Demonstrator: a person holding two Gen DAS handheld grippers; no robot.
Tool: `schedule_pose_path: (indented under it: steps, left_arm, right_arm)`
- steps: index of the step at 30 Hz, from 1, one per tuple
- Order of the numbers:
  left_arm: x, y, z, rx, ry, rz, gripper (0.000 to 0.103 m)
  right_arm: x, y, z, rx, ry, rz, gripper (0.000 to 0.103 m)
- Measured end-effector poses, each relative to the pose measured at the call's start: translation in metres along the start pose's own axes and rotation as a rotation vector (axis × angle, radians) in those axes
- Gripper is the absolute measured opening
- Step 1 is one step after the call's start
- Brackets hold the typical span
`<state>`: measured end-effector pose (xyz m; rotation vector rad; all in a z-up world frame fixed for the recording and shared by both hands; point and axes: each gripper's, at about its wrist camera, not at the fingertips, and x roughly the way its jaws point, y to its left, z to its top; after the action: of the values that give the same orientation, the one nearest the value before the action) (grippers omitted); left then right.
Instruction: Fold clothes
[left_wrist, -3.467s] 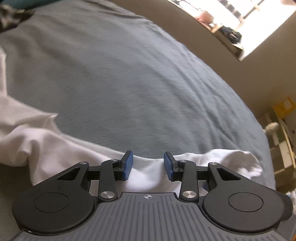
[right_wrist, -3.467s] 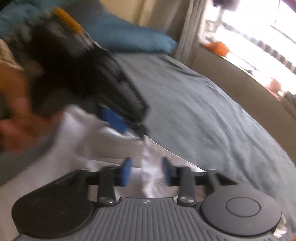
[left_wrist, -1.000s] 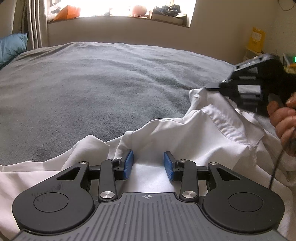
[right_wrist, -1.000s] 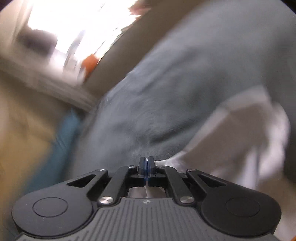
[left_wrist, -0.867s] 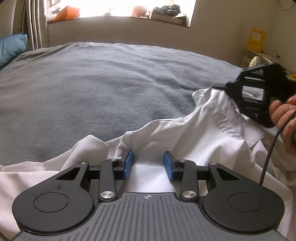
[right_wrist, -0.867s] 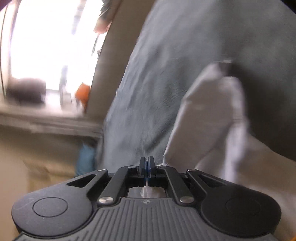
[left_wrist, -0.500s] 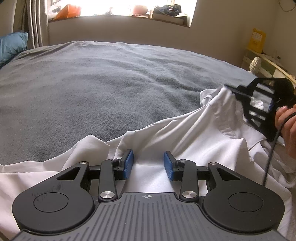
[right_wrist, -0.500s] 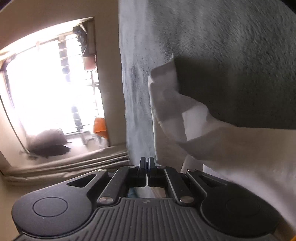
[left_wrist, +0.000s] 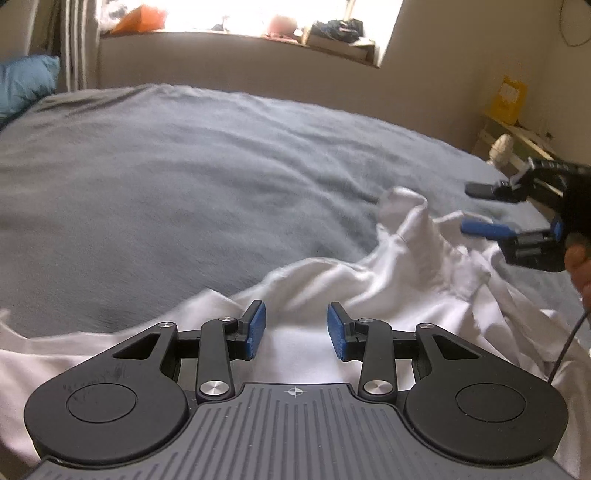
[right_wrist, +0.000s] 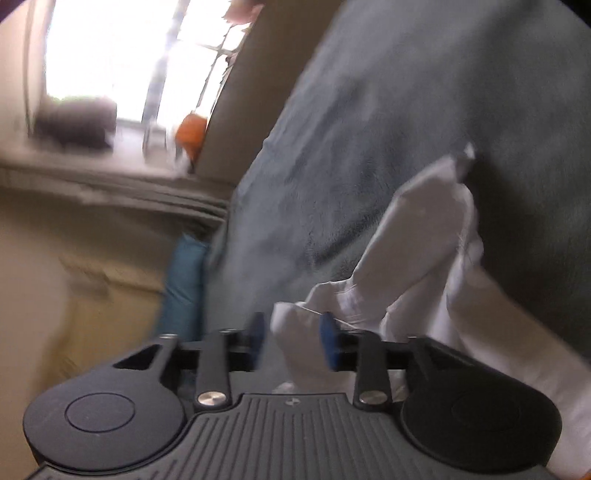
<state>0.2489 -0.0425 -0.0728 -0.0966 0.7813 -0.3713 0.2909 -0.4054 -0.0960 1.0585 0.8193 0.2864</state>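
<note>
Half a second ago clamped on cloth, the right gripper (left_wrist: 491, 210) now has its jaws apart, like the left gripper (left_wrist: 295, 330). Rumpled on the grey bed (left_wrist: 166, 177), the thin white cotton shirt (left_wrist: 399, 280) looks light and limp; its firmer collar seems the best hold.

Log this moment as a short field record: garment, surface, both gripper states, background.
garment: crumpled white cotton shirt, spread unfolded, one part bunched up into a peak
surface: grey-blue fleecy bedspread
left hand-held gripper: open, over the shirt, gripping nothing
right hand-held gripper: open, jaws apart, white cloth lying between them but not pinched
right gripper seen from left view: open beside the shirt's peak
background: blue pillow at far left, bright cluttered window sill
</note>
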Motion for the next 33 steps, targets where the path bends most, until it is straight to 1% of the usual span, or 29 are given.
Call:
schedule_pose_path:
  steps: [3, 4, 7, 8, 9, 12, 16, 18, 20, 21, 22, 23, 24, 25, 26, 27, 28, 30, 33]
  left_arm:
    - [-0.018, 0.016, 0.005, -0.044, -0.007, 0.013, 0.037]
    - [-0.024, 0.021, 0.007, -0.057, -0.008, 0.025, 0.037]
    - [-0.041, 0.037, 0.01, -0.066, -0.001, 0.077, 0.037]
    - [-0.046, 0.042, 0.01, -0.066, -0.001, 0.086, 0.039]
    - [-0.05, 0.049, 0.01, -0.069, 0.002, 0.088, 0.043]
    - [-0.058, 0.063, 0.008, -0.052, 0.015, 0.083, 0.054]
    - [-0.053, 0.052, 0.007, 0.018, 0.023, 0.031, 0.061]
    - [-0.051, 0.047, 0.007, 0.054, 0.026, 0.005, 0.074]
    - [-0.042, 0.039, 0.007, 0.092, 0.03, -0.009, 0.078]
    - [-0.034, 0.034, 0.008, 0.112, 0.032, -0.009, 0.078]
    - [-0.024, 0.028, 0.008, 0.134, 0.037, 0.008, 0.077]
    - [-0.015, 0.024, 0.009, 0.145, 0.043, 0.04, 0.07]
    - [-0.005, 0.022, 0.009, 0.145, 0.055, 0.071, 0.054]
    - [0.005, 0.022, 0.009, 0.134, 0.076, 0.096, 0.04]
    - [0.012, 0.025, 0.009, 0.112, 0.098, 0.107, 0.012]
    - [0.018, 0.028, 0.008, 0.089, 0.108, 0.117, 0.002]
    - [0.017, 0.032, 0.007, 0.078, 0.092, 0.124, 0.001]
    - [0.006, 0.034, 0.003, 0.081, 0.019, 0.141, 0.0]
    - [-0.007, 0.043, -0.001, 0.051, -0.043, 0.199, 0.0]
  right_arm:
    - [0.009, 0.021, -0.012, -0.106, 0.009, -0.059, 0.055]
    - [0.012, 0.026, -0.015, -0.125, 0.015, -0.071, 0.059]
    - [0.02, 0.035, -0.013, -0.161, 0.038, -0.104, 0.062]
    - [0.021, 0.036, -0.011, -0.166, 0.042, -0.113, 0.062]
    - [0.019, 0.037, -0.008, -0.167, 0.04, -0.114, 0.062]
    - [0.006, 0.041, -0.014, -0.169, 0.041, -0.087, 0.062]
    - [-0.01, 0.044, -0.024, -0.118, 0.094, -0.008, 0.062]
    - [-0.022, 0.047, -0.029, -0.106, 0.107, 0.006, 0.062]
    - [-0.033, 0.048, -0.035, -0.097, 0.112, 0.005, 0.062]
    - [-0.038, 0.049, -0.038, -0.092, 0.114, 0.004, 0.062]
    - [-0.042, 0.05, -0.04, -0.09, 0.115, -0.002, 0.062]
    - [-0.044, 0.05, -0.042, -0.09, 0.112, -0.016, 0.062]
    - [-0.045, 0.049, -0.043, -0.088, 0.106, -0.03, 0.062]
    - [-0.046, 0.048, -0.044, -0.082, 0.099, -0.043, 0.062]
    - [-0.046, 0.046, -0.044, -0.072, 0.095, -0.051, 0.062]
    - [-0.046, 0.044, -0.044, -0.063, 0.09, -0.056, 0.062]
    - [-0.046, 0.042, -0.045, -0.058, 0.086, -0.062, 0.062]
    - [-0.046, 0.039, -0.046, -0.065, 0.084, -0.078, 0.062]
    - [-0.045, 0.035, -0.046, -0.081, 0.082, -0.1, 0.062]
